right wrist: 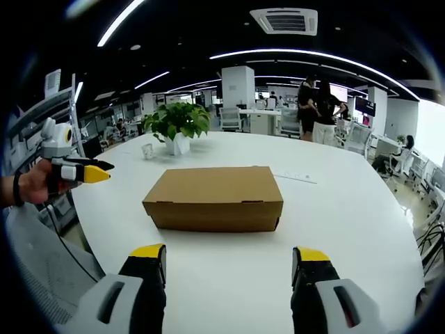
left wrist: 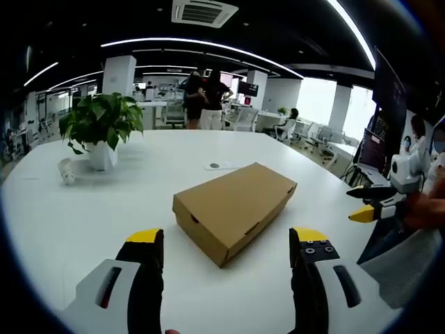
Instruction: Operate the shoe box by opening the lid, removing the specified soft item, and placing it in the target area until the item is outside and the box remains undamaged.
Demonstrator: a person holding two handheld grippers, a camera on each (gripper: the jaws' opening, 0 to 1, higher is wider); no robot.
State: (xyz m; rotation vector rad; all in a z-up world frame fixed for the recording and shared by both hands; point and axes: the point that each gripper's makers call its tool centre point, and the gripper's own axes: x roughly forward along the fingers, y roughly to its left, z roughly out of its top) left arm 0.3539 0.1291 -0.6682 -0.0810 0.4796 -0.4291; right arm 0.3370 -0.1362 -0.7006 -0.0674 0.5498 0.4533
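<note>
A brown cardboard shoe box (left wrist: 235, 209) lies shut on the white table (left wrist: 83, 216), its lid flat and closed. My left gripper (left wrist: 227, 245) is open, just short of the box's near corner, touching nothing. In the right gripper view the same box (right wrist: 214, 197) sits lengthwise ahead of my right gripper (right wrist: 228, 257), which is open and apart from it. The right gripper (left wrist: 372, 205) also appears at the right edge of the left gripper view, held in a hand. The left gripper (right wrist: 78, 170) shows at the left of the right gripper view, off the table's edge.
A potted green plant (left wrist: 101, 125) in a white pot stands at the table's far left, with a small white cup (left wrist: 67, 170) beside it. A flat white card (left wrist: 224, 165) lies behind the box. Two people (left wrist: 205, 97) stand beyond the table. A grey chair (right wrist: 49, 264) sits at the table's edge.
</note>
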